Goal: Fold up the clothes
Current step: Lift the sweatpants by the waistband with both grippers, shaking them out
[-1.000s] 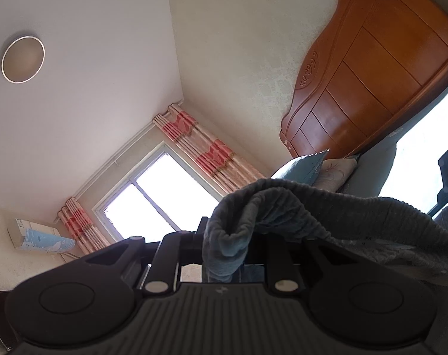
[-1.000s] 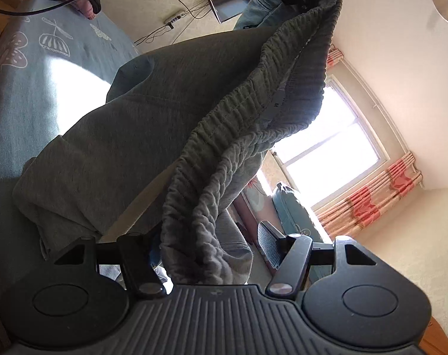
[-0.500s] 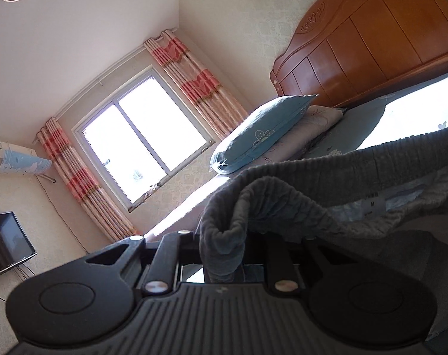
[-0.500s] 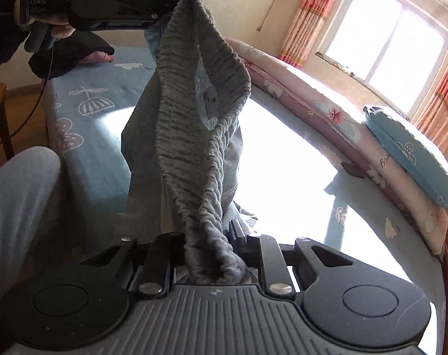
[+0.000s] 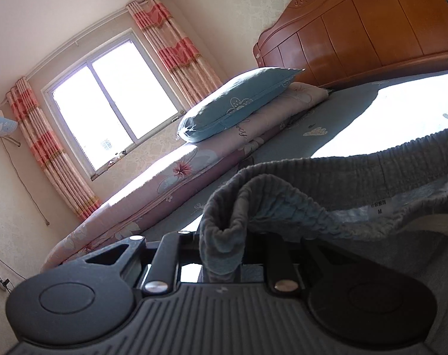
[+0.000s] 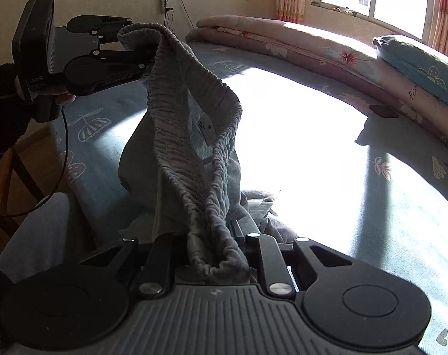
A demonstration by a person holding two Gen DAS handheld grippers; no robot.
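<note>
Gripping a bunched fold of grey trousers (image 5: 327, 189), the left gripper (image 5: 221, 263) fills the near edge of the left wrist view, its fingers clamped on the ribbed waistband. The waistband runs from there to the right, and a small white label (image 5: 379, 208) sewn inside it reads "M" under a line of print too small to read. Beyond lies a bed with a blue sheet (image 5: 336, 124), a blue pillow (image 5: 238, 103) resting on a folded pink floral quilt (image 5: 170, 183), a wooden headboard (image 5: 372, 29) far right, and a window (image 5: 114, 100) with pink striped curtains far left.

From the right wrist view, the right gripper (image 6: 221, 266) is likewise clenched on the waistband at the near edge. The trousers (image 6: 182, 136) stretch up and away to the left gripper (image 6: 147, 56) at far left, which pinches the other end; the rest of the cloth hangs down onto the sheet (image 6: 401, 222). The label (image 6: 206, 127) shows "M" here too. Letters reading "DAS" are printed on the left gripper's body, held by a hand (image 6: 62, 97) in a dark sleeve. The quilt (image 6: 283, 47) and pillow (image 6: 416, 62) lie along the far edge under the window.
</note>
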